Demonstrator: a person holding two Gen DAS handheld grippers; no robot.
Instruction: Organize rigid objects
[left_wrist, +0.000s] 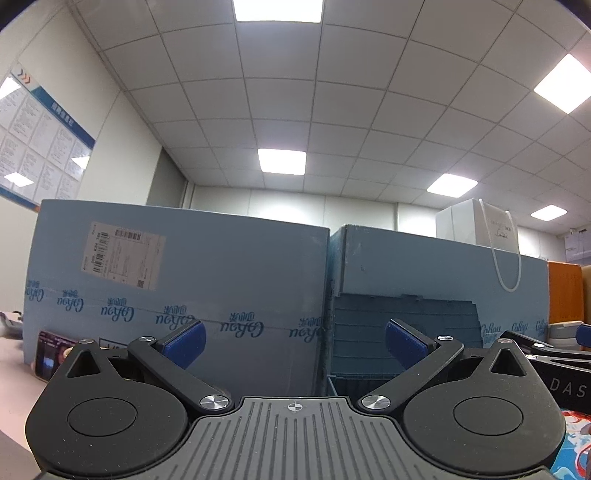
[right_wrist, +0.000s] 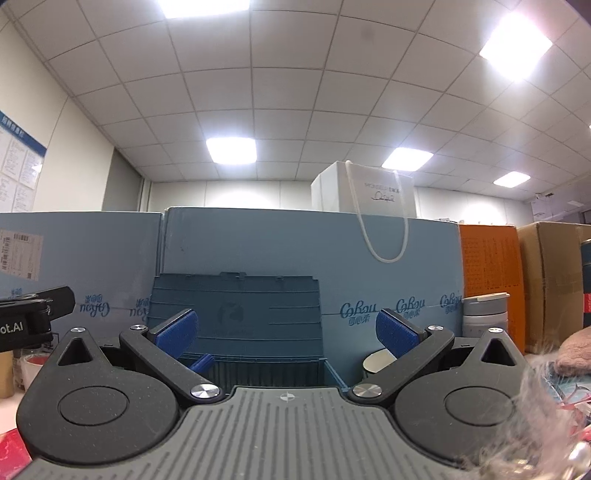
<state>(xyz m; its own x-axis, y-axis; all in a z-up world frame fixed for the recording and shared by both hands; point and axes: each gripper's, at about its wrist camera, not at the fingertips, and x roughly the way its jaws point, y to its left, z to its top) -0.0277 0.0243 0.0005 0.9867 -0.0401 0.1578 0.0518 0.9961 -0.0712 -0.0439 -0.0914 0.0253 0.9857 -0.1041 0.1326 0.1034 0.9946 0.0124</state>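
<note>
Room: office with a tiled ceiling (left_wrist: 332, 92) and lit panel lights; a notice board (left_wrist: 40, 136) hangs on the left wall.
Blue cartons: two large light-blue cartons (left_wrist: 207, 280) printed with a repeated logo stand side by side across the back, seam between them; the left one bears a shipping label (left_wrist: 123, 254).
Orange box: an orange box (right_wrist: 491, 273) stands right of the cartons, with a brown carton (right_wrist: 554, 280) just beside it.
White bag: a white paper bag (right_wrist: 369, 192) sits on top of the right blue carton, its cord handle hanging down the carton's face.
Blue crate: a dark blue plastic crate (right_wrist: 240, 314) stands against the cartons with its lid raised upright; from the right wrist it lies straight ahead, between the fingers.
Tabletop: a pale pinkish tabletop (left_wrist: 14, 384) shows at lower left of the left wrist view.
Grey container: a grey lidded container (right_wrist: 484, 314) stands right of the crate, in front of the orange box.
Cup: a small white cup (right_wrist: 376, 363) lies tilted just right of the crate; the right finger partly hides it.
Left tool: left tool (left_wrist: 294, 341) has its blue pads spread wide, nothing between them.
Right tool: right tool (right_wrist: 286, 332) is likewise spread wide and holds nothing.
</note>
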